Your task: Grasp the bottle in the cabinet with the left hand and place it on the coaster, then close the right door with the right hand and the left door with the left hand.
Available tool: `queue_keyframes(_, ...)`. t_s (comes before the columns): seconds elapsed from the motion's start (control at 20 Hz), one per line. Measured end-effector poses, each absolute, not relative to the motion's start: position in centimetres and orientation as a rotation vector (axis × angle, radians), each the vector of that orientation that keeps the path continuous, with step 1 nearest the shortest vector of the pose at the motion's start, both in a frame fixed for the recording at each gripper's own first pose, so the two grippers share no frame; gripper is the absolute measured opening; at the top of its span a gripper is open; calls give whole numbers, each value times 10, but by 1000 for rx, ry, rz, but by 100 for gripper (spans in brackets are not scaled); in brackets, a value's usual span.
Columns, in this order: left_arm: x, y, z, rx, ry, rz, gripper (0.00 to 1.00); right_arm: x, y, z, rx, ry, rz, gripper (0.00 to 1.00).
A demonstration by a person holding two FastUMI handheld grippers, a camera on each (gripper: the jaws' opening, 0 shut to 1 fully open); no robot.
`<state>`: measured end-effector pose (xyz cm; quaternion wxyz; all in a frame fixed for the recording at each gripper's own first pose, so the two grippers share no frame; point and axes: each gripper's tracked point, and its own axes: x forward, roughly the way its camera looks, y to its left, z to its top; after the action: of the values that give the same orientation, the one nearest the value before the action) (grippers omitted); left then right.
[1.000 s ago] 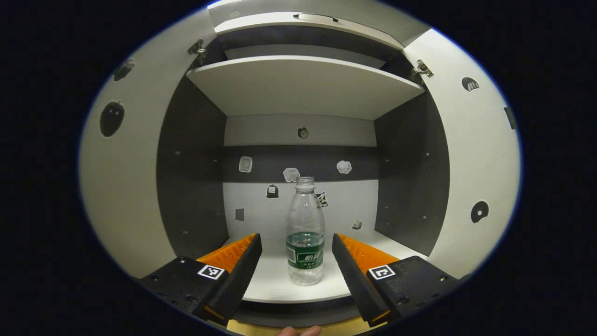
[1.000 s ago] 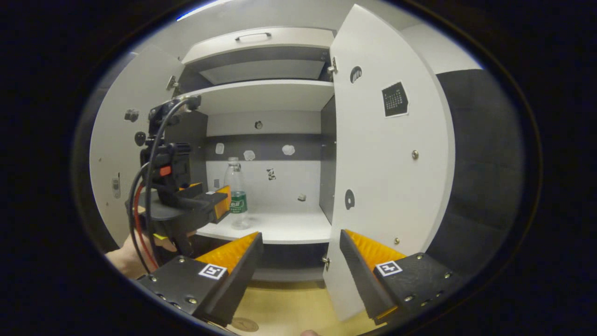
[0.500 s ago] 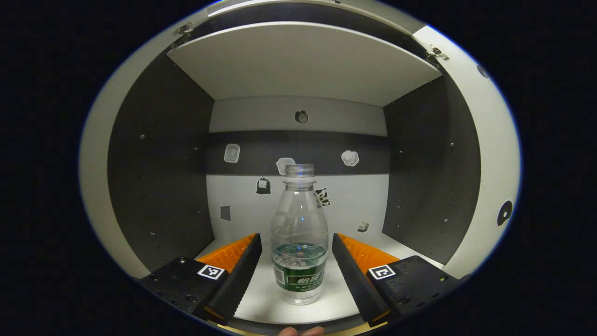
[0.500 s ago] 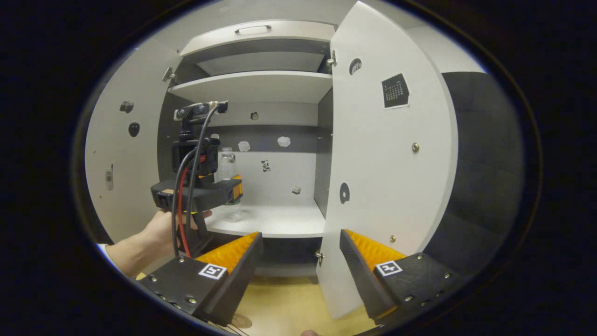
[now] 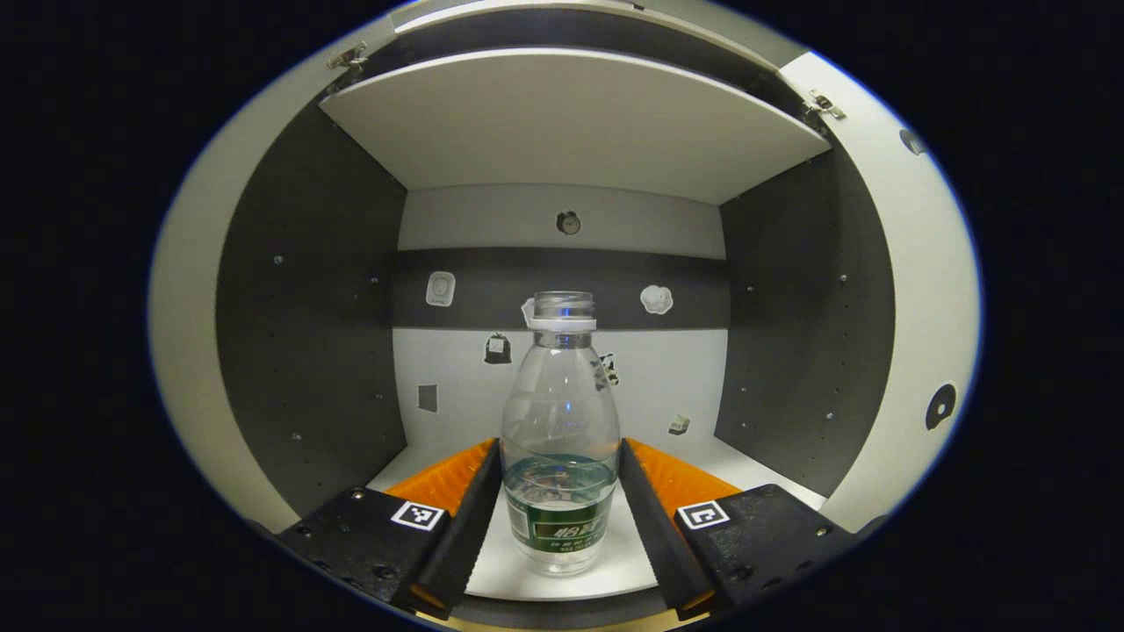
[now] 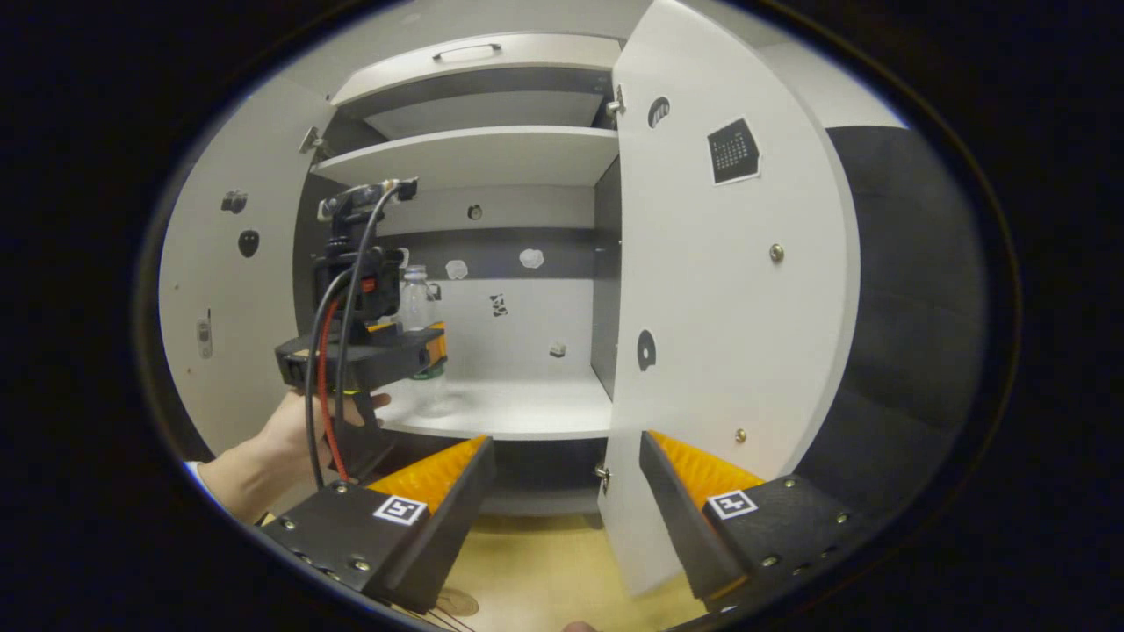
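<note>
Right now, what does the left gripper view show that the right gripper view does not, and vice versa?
Left gripper view: the left gripper close up, jaws against both sides of the bottle. Right gripper view: the hand holding that gripper, the open right door, the right gripper, jaws apart. Both: the bottle upright on the cabinet's lower shelf.

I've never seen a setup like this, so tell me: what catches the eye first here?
A clear bottle standing upright on the lower shelf of an open cabinet, squeezed between the left gripper's two fingers. In the right gripper view, a big pale cabinet door stands wide open, with the right gripper open in front of it.
</note>
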<state>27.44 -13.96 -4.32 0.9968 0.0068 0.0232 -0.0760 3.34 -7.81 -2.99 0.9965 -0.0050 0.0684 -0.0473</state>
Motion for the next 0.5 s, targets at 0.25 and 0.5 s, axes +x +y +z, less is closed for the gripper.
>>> queue_keyframes(0.25, 221, -129, -37, 0, 34, -155, 82, 22, -76, -34, 3, 136, -70, 100)
queue_keyframes(0.5, 154, -117, -45, 49, 2, -142, 81, 4, -85, -36, 32, 129, -68, 100)
